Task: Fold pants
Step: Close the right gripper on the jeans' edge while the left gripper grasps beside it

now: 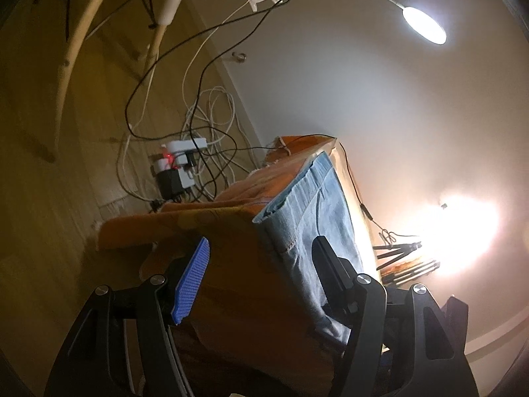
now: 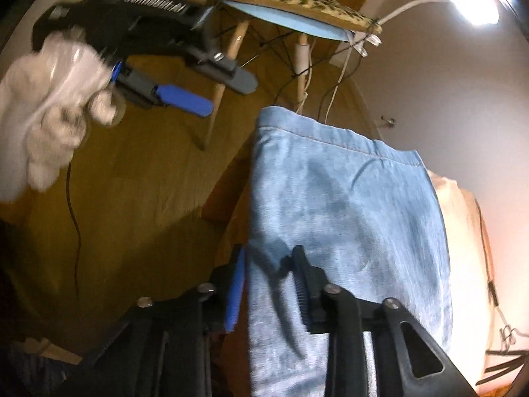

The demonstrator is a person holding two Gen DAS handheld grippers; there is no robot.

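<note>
Pants point(image 2: 347, 218) are pinched at one edge by the right claw point(image 2: 269, 284), seemingly for folding, while the left claw point(image 1: 261, 264) is spread, holding nothing.

My pants point(image 2: 347, 218) lie flat on the desk point(image 1: 231, 254), hem end toward the chair point(image 2: 284, 3) behind it. Left tool point(image 2: 211, 92) is off to the left over the floor point(image 2: 132, 182); cables point(image 1: 205, 139) are heaped down there by the wall point(image 1: 363, 82).
</note>
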